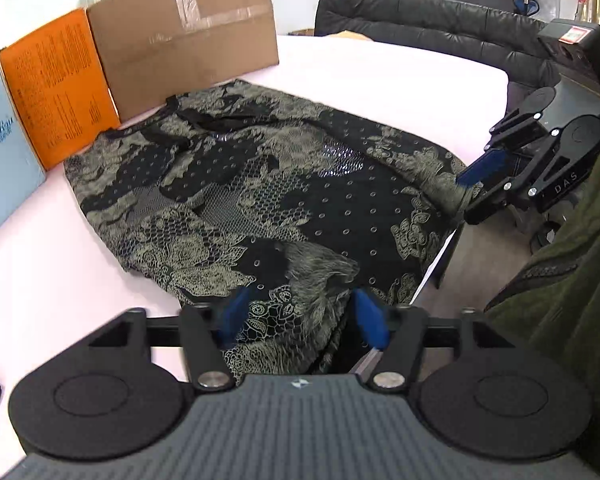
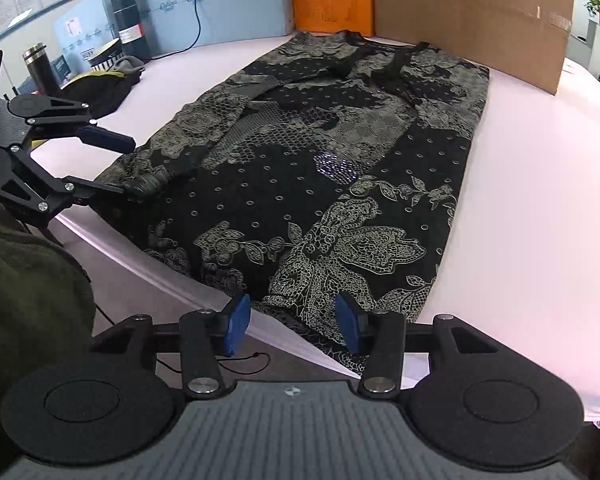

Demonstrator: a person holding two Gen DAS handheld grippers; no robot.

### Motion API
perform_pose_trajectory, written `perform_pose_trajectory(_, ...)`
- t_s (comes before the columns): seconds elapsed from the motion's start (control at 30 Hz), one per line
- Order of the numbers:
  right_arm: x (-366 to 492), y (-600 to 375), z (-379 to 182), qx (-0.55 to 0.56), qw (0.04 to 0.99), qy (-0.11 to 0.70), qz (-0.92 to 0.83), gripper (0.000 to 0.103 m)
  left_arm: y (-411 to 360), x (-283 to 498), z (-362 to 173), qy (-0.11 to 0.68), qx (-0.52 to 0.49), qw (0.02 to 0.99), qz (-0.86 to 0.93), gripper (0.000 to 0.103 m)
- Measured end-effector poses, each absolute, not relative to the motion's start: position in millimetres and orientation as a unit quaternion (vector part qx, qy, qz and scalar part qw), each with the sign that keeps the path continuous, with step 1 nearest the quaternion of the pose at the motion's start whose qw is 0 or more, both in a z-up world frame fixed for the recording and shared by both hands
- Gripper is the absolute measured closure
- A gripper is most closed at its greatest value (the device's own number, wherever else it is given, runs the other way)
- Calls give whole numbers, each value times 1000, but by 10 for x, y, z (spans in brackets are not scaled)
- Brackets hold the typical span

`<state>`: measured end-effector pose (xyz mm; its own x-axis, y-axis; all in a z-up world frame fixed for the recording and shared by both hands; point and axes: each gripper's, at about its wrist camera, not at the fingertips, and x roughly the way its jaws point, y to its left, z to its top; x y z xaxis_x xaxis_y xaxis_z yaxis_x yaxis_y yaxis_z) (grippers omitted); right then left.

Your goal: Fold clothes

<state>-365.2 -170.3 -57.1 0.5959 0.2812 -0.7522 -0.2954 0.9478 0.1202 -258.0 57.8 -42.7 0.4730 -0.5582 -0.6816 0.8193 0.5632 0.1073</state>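
A black garment (image 1: 260, 184) with a beige lace and flower print lies spread flat on the pink table (image 1: 380, 80). Its near hem hangs at the table's front edge. My left gripper (image 1: 302, 316) is open at that hem, with a bunched bit of cloth lying loose between its blue pads. In the right wrist view the garment (image 2: 340, 160) runs away from me, and my right gripper (image 2: 293, 320) is open over the hem's other corner. Each gripper also shows in the other's view: the right gripper (image 1: 462, 200) and the left gripper (image 2: 126, 167), both with jaws apart at the cloth's edge.
A cardboard box (image 1: 188, 36), an orange board (image 1: 56, 88) and a pale blue box (image 1: 4, 152) stand behind the garment. A black sofa (image 1: 440, 28) lies beyond the table. A flask (image 2: 40, 68), a dark canister (image 2: 130, 20) and dark clothes (image 2: 100, 88) sit at the left. A dark green sleeve (image 1: 572, 280) is close by.
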Motion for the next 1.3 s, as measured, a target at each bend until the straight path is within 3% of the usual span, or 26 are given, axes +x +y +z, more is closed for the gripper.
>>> perform_pose_trajectory(0.1,-3664,-1722,-480,12,899,405,165,58,617,-2584,-431,307,203,839,-400,42)
perform_pose_trajectory(0.2,-3587,-1721,-379,54,906,384,171,54,715,-2573,-434,318,180,850,-379,31)
perform_pose_trajectory(0.47,-2888,-1315,-209,150,890,344,257,35,876,-2475,-556,391,115,844,-350,34)
perform_pose_trajectory(0.57,-2362,-1060,-211,200,869,346,292,30,943,-2458,-593,403,87,845,-341,43)
perform_pose_trajectory(0.63,-1962,-878,-271,233,854,354,303,29,978,-2459,-603,403,73,849,-333,70)
perform_pose_trajectory(0.73,-1386,-617,-495,256,838,389,284,27,1023,-2468,-621,401,55,857,-318,95)
perform_pose_trajectory(0.83,-986,-518,-814,268,818,444,248,28,1074,-2507,-628,399,47,860,-314,100)
perform_pose_trajectory(0.97,-964,-611,-879,303,815,427,249,28,1189,-2684,-629,409,51,855,-314,101)
perform_pose_trajectory(1.1,-1002,-601,-877,284,820,426,257,28,1325,-2787,-668,437,47,839,-321,97)
perform_pose_trajectory(1.17,-1029,-601,-839,283,820,427,254,27,1399,-2816,-649,437,47,844,-308,83)
perform_pose_trajectory(1.23,-1137,-630,-768,290,816,419,271,26,1478,-2835,-582,422,45,856,-296,55)
perform_pose_trajectory(1.3,-1336,-674,-710,284,812,416,294,23,1551,-2846,-513,404,43,868,-285,41)
